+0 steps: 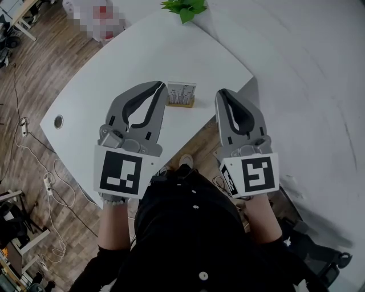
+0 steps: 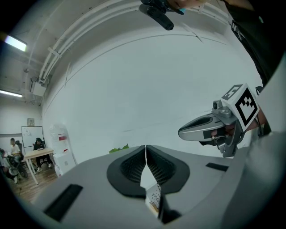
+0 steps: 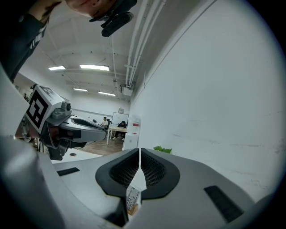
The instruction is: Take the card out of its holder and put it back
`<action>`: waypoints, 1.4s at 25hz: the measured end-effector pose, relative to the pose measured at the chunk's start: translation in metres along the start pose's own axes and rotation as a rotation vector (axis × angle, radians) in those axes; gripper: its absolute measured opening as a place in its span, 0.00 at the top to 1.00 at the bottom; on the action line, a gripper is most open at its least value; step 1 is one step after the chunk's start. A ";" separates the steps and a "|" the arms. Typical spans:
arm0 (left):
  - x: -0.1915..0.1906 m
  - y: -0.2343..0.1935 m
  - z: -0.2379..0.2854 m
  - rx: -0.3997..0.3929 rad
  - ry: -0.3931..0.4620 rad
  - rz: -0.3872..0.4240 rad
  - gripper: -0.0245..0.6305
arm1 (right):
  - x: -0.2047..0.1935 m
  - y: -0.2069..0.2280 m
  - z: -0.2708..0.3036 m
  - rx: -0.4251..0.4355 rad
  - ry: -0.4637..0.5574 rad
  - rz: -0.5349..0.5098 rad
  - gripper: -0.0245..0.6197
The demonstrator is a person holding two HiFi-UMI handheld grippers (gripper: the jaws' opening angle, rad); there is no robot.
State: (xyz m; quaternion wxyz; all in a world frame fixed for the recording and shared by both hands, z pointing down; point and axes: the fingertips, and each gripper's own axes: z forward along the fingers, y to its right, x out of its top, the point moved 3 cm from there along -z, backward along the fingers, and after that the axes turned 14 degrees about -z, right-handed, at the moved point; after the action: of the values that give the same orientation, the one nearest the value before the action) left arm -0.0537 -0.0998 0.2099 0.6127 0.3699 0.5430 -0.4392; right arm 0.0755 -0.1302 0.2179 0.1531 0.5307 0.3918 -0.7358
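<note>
A white printed card (image 1: 181, 92) stands upright in a small wooden holder (image 1: 181, 105) near the front edge of the white table (image 1: 114, 85). My left gripper (image 1: 162, 86) hovers just left of the card, shut, with nothing in it. My right gripper (image 1: 221, 92) hangs a little to the card's right, also shut and empty. In the left gripper view the jaws of the left gripper (image 2: 146, 147) meet, and the card (image 2: 154, 199) shows low behind them. The right gripper view has the right gripper (image 3: 140, 150) shut, with the card (image 3: 132, 199) below.
A green plant (image 1: 185, 7) sits at the table's far end. A round cable port (image 1: 59, 121) is at the table's left corner. A white wall (image 1: 308, 68) runs along the right. Cables (image 1: 48, 182) lie on the wooden floor at the left.
</note>
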 end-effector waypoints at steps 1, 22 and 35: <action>0.000 0.000 0.000 0.000 0.000 0.001 0.93 | 0.000 0.000 0.000 -0.001 -0.001 0.000 0.89; -0.005 -0.002 0.009 -0.015 0.000 -0.010 0.93 | -0.005 0.001 0.004 -0.002 -0.031 -0.026 0.89; -0.005 -0.004 0.011 -0.020 0.004 -0.017 0.93 | -0.006 0.000 0.004 -0.001 -0.041 -0.030 0.89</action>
State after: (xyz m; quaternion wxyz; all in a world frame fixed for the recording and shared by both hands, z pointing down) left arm -0.0540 -0.1108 0.2168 0.6114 0.3601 0.5517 -0.4384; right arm 0.0753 -0.1341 0.2241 0.1505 0.5096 0.3969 -0.7484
